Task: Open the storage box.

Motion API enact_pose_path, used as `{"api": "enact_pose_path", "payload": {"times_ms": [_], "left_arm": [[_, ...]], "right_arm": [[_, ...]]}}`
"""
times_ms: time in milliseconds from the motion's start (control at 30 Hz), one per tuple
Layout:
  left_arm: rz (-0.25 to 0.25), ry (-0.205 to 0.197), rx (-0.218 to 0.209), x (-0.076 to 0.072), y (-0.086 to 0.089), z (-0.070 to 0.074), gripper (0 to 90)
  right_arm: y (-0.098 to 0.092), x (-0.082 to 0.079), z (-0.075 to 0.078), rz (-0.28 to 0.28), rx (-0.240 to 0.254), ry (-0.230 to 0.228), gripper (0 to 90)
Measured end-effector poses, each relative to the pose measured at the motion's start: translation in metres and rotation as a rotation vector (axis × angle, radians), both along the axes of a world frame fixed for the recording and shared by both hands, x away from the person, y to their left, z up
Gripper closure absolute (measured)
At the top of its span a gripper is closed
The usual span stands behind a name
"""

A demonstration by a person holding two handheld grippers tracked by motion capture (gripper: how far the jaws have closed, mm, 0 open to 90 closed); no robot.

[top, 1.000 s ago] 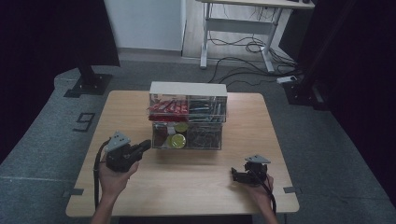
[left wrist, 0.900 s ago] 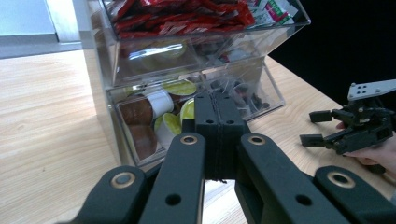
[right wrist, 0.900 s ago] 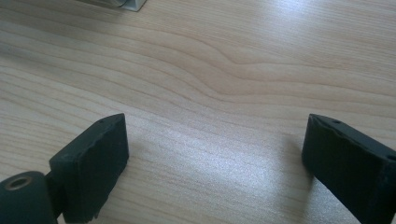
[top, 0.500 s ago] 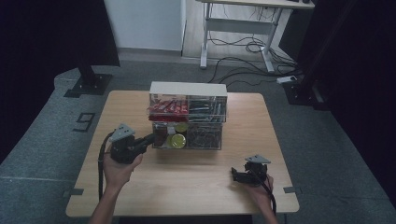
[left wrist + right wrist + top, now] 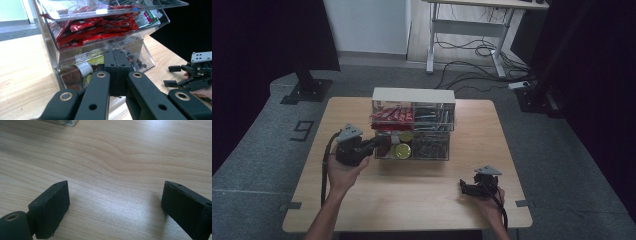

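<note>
High view: clear acrylic organizer stands near the far middle of the wooden surface, with red packets in its upper left compartment and a yellow-lidded jar in the lower left one. Left hand-held gripper sits just beside the organizer's left front corner, jaws pointed at the lower left compartment, the person's left hand behind it. Right hand-held gripper rests on the surface well apart from the organizer, off its right front corner. Left gripper view: left hand-held gripper is clenched, jaws pressed flat together with nothing between them, tips close to the organizer at the lower compartment; contact cannot be told. Red packets fill the tilted bin above; a brown jar with white cap lies below. Right hand-held gripper shows to the organizer's right. Right gripper view: right hand-held gripper is released, jaws wide apart over bare surface; a corner of the organizer sits at the top edge.
</note>
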State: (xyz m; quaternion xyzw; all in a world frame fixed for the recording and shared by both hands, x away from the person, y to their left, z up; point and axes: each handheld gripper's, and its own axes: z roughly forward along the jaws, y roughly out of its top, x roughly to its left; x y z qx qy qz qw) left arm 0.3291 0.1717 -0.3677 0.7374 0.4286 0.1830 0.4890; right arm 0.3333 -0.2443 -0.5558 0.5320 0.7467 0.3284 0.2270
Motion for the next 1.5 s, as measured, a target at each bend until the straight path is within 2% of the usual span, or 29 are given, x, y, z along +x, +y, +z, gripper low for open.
{"api": "enact_pose_path", "payload": {"times_ms": [300, 867, 1333, 1500], "left_arm": [[-0.004, 0.006, -0.017, 0.009, -0.004, 0.005, 90.0], [0.005, 0.021, -0.013, 0.028, -0.010, 0.011, 90.0], [0.006, 0.015, -0.017, 0.030, -0.010, 0.015, 90.0], [0.009, 0.001, 0.000, 0.028, -0.012, 0.019, 90.0]], "right_arm": [[0.000, 0.000, 0.000, 0.001, 0.000, 0.001, 8.0], [0.000, 0.000, 0.000, 0.000, 0.000, 0.001, 8.1], [0.000, 0.000, 0.000, 0.001, -0.001, -0.002, 8.3], [0.000, 0.000, 0.000, 0.001, 0.001, -0.001, 9.1]]}}
